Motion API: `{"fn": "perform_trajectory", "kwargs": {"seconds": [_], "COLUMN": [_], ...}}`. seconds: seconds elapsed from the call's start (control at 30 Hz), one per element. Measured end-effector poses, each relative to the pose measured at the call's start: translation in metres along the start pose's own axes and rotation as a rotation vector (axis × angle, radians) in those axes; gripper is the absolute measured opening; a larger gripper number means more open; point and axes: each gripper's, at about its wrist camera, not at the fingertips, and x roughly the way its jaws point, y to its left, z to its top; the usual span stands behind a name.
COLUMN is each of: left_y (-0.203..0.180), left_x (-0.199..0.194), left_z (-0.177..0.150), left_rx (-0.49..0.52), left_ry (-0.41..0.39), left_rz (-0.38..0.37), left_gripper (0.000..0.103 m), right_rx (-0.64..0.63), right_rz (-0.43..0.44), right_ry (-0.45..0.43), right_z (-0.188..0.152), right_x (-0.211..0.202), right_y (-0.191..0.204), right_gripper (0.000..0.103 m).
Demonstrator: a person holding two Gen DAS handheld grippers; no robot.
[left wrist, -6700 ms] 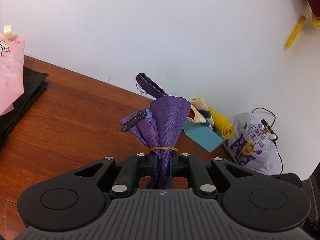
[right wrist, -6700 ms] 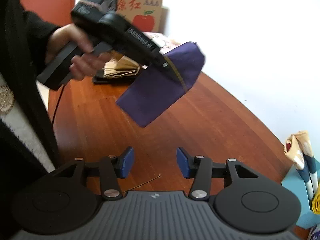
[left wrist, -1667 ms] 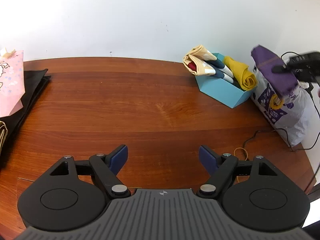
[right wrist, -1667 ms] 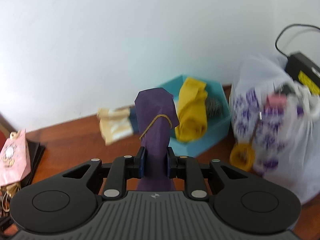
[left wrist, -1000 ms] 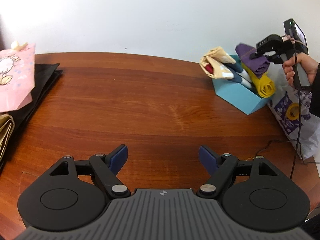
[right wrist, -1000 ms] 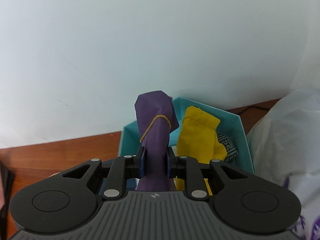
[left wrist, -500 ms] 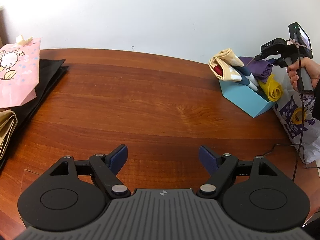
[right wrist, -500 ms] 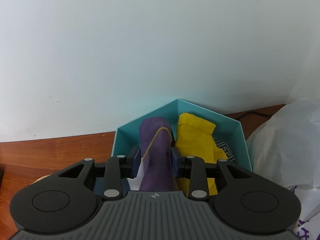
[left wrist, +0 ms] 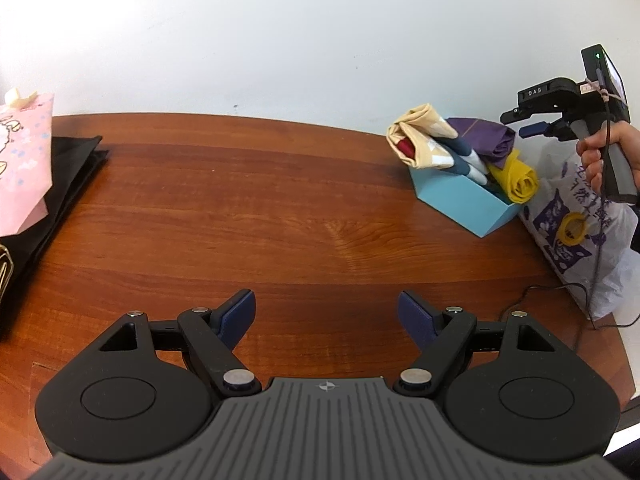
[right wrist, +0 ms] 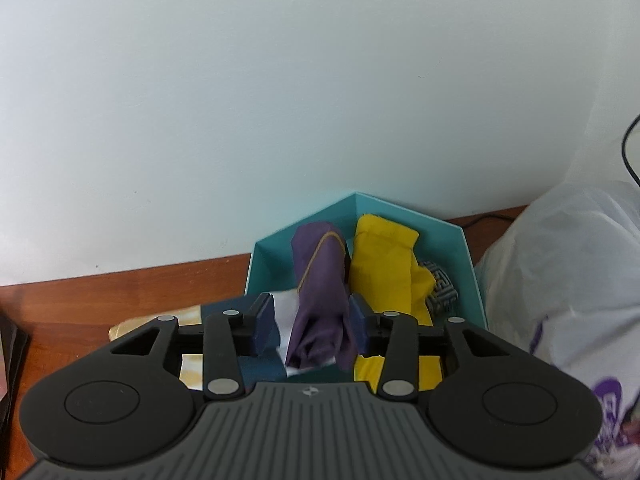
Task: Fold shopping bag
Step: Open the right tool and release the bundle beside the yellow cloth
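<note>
The folded purple shopping bag (right wrist: 320,280), bound with a yellow rubber band, lies in the teal box (right wrist: 468,264) beside a rolled yellow bag (right wrist: 384,264). My right gripper (right wrist: 312,322) straddles its near end. Its jaws are opening: the left pad stands clear of the cloth and the right pad sits close beside it. In the left wrist view the purple bag (left wrist: 486,138) rests in the box (left wrist: 460,196), with a hand holding the right gripper (left wrist: 520,122) just above it. My left gripper (left wrist: 326,312) is open over the wooden table (left wrist: 240,200), with nothing between its pads.
A cream and blue folded bag (left wrist: 424,140) leans out of the box's left end. A white plastic bag (left wrist: 576,232) with purple print stands right of the box, with a black cable (left wrist: 536,292) in front of it. A pink gift bag (left wrist: 24,168) and black bags (left wrist: 68,184) lie far left.
The right gripper carried the purple bag down into the teal box, then its jaws parted and it drew back and up slightly. The left gripper stayed open in place.
</note>
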Motion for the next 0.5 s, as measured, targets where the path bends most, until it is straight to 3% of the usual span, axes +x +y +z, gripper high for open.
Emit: {"fn": "perform_trajectory", "kwargs": {"seconds": [0.3, 0.5], "left_y": [0.009, 0.015], "left_x": [-0.012, -0.021], "left_z": [-0.001, -0.002], "left_rx": [0.026, 0.048], "left_ry": [-0.002, 0.001], "left_rz": [-0.028, -0.049], "left_gripper": [0.08, 0.08], "right_rx": [-0.006, -0.009], "right_rz": [-0.014, -0.007], "right_ry": [-0.007, -0.022], "right_z": [-0.034, -0.066], "right_x": [-0.037, -0.067], "right_y": [0.007, 0.018], "right_gripper": [0.048, 0.056]}}
